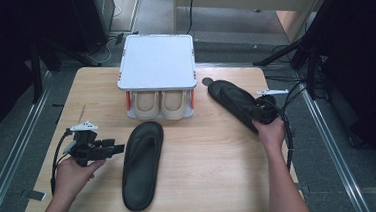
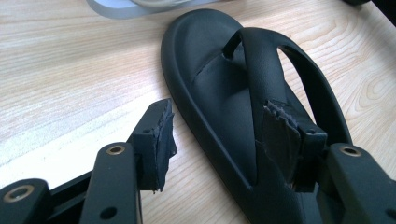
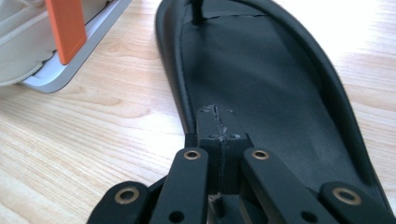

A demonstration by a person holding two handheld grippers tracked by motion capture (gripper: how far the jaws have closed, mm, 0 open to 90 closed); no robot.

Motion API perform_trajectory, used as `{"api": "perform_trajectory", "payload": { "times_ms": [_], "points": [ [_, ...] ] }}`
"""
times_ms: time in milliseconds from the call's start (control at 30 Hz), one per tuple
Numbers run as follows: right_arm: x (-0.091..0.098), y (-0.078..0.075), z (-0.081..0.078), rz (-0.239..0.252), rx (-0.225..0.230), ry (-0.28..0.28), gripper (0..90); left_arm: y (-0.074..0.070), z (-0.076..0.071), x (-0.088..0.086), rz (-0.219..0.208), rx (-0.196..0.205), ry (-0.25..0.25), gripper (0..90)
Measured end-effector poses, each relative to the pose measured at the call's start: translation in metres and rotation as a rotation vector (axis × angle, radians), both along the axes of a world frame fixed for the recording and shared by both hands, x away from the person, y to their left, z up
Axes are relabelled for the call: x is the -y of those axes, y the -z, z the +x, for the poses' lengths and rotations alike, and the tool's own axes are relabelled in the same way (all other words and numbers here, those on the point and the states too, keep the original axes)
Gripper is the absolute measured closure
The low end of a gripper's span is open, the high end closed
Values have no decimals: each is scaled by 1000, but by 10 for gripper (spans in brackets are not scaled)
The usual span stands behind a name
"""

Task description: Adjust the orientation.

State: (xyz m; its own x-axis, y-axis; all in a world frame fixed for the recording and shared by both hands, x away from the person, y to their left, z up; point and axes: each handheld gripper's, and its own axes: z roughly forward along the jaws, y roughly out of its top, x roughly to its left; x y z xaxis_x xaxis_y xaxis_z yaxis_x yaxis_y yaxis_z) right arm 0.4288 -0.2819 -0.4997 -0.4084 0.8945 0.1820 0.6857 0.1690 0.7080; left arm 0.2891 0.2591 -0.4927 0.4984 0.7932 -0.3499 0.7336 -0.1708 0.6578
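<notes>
A black flip-flop (image 1: 142,164) lies lengthwise in the middle of the table. My left gripper (image 1: 119,149) is just left of it and points at its side. In the left gripper view the left gripper (image 2: 219,140) is open, with the flip-flop (image 2: 224,88) rim and strap just ahead between the torn pads (image 2: 159,135), which do not press on it. A second black flip-flop (image 1: 233,100) lies slanted at the right. My right gripper (image 1: 253,111) hangs over its near end. In the right gripper view the right gripper (image 3: 219,128) is shut above the footbed (image 3: 275,88), nothing seen between its jaws.
A small rack with a white top shelf (image 1: 157,60) and orange posts stands at the back centre. A pair of beige shoes (image 1: 160,104) sits under it. The wooden table (image 1: 215,164) ends close behind the right flip-flop. Dark stands and cables flank both sides.
</notes>
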Motion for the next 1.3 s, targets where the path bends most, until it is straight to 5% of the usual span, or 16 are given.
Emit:
{"api": "perform_trajectory", "payload": {
  "times_ms": [1300],
  "points": [
    [-32,1,3,65,-43,-15,900,-2,-2,-3,-6,15,-4,443]
  ]
}}
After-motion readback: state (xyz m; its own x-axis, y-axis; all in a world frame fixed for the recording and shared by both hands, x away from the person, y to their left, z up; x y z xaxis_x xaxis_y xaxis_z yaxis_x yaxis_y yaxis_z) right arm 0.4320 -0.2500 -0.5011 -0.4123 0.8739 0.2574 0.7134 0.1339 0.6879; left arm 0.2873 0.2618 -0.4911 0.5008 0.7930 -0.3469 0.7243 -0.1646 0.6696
